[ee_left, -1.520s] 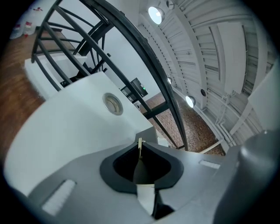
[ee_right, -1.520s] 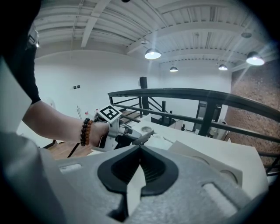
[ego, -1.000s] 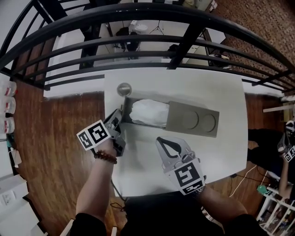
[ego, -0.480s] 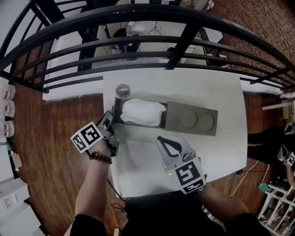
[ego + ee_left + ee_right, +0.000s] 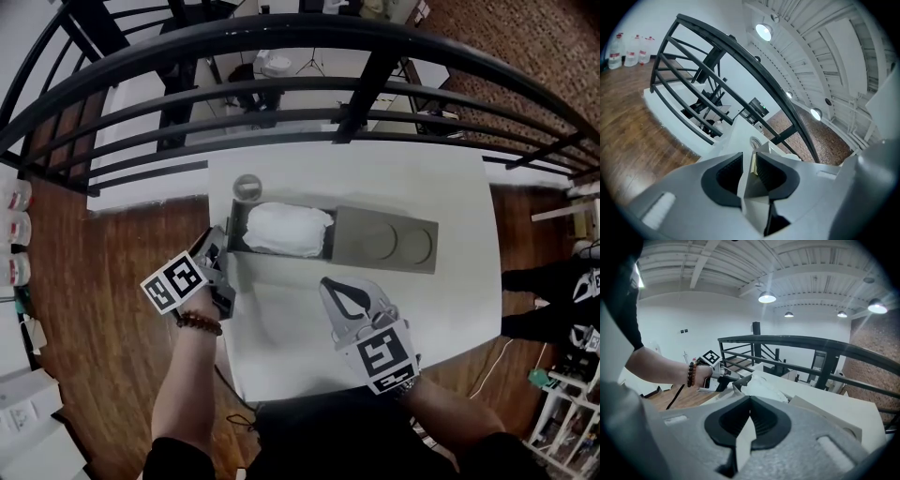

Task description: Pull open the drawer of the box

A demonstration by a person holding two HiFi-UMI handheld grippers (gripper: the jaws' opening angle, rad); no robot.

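Note:
A flat grey box (image 5: 386, 240) with two round recesses lies on the white table (image 5: 375, 178). Its drawer (image 5: 234, 225) stands pulled far out to the left, filled with a crumpled white bag (image 5: 281, 230). My left gripper (image 5: 223, 248) sits at the drawer's left end. Its jaws (image 5: 749, 164) are a little apart, and a thin brass pull (image 5: 753, 164) lies between them against the right pad. My right gripper (image 5: 339, 292) hovers shut and empty over the table in front of the box, its pads (image 5: 761, 420) meeting.
A small round disc (image 5: 247, 186) lies on the table just behind the drawer. Black railing bars (image 5: 281, 94) run along the table's far side. Wooden floor (image 5: 112, 244) drops away left of the table. A person's legs (image 5: 553, 281) stand at the right.
My left gripper moved left and the drawer slid out with it, most of the way in the first half second. The right gripper stayed put.

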